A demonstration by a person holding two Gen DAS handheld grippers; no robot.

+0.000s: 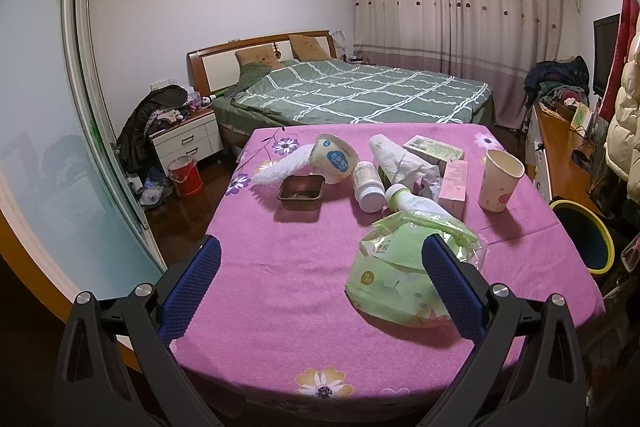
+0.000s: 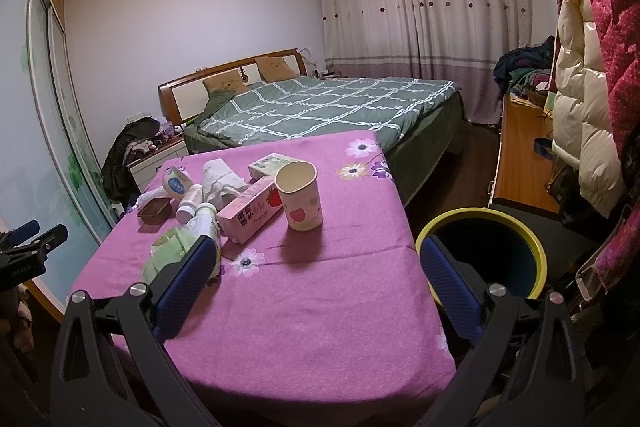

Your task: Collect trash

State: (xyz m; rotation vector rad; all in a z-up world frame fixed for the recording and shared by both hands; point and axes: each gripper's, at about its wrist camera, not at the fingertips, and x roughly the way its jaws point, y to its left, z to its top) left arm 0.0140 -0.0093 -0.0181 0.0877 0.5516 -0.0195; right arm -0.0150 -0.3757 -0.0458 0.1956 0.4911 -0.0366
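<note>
Left wrist cam: low over near edge of the table [image 1: 280, 287], facing the bed [image 1: 360, 95], green wrapper [image 1: 400, 267] close at lower right. Right wrist cam: further right, same heading, bin [image 2: 536, 251] at lower right. Both share table clutter, bed, curtains [image 1: 452, 3].

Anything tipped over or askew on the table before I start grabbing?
Yes. The white bottle, green-label bottle and yogurt tub lie on their sides; the paper cup stands upright. Nothing looks spilled.

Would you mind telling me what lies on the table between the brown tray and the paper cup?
In the left wrist view, a white bottle, crumpled tissue and a pink carton lie between the brown tray and paper cup.
</note>
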